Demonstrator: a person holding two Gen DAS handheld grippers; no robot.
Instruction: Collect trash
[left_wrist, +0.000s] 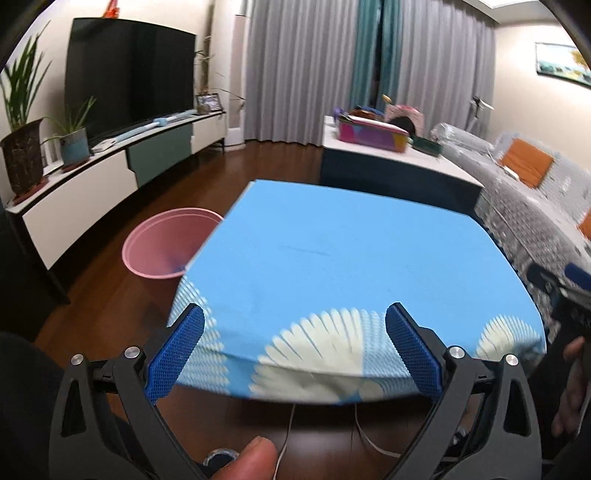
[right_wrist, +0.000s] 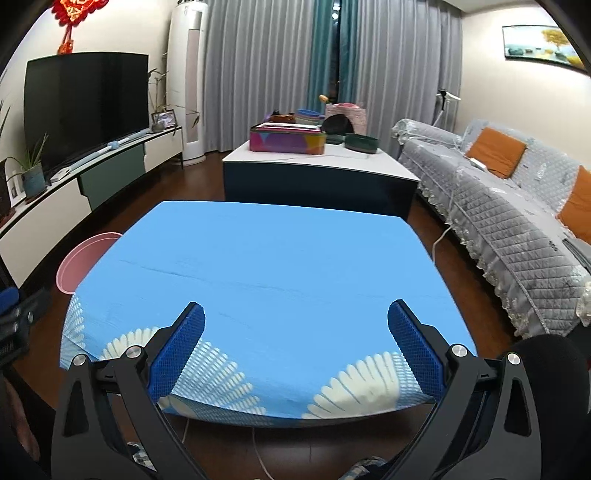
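Both grippers hang over the near edge of a small table with a blue cloth (right_wrist: 266, 280), and neither one has anything in it. The left gripper (left_wrist: 294, 345) has its jaws spread as wide as they go, blue pads (left_wrist: 177, 354) on either side of a white fan pattern printed on the cloth, nothing between them. Same deal with the right gripper (right_wrist: 295, 345): jaws fully apart, just cloth showing in the gap.

As for trash, I honestly can't spot any on the cloth; the blue top looks bare in both views. What you can see is the pink bin (left_wrist: 162, 243) on the wood floor, sitting just off the table's far left corner, partly hidden behind the table edge. In the right view only a slice of its rim pokes out on the left. The inside looks mostly pink wall; can't tell what's at the bottom.

A thumb (left_wrist: 255, 458) shows at the bottom of the left view, and the other gripper's body peeks in at the right edge there, with a hand wrapped on it.

Farther back there's a coffee table (right_wrist: 321, 166) with a colourful box (right_wrist: 288, 138) and some bowls on it, a TV (right_wrist: 85, 103) on a low stand to the left, a sofa (right_wrist: 498, 206) with orange cushions on the right, and grey curtains at the far wall.
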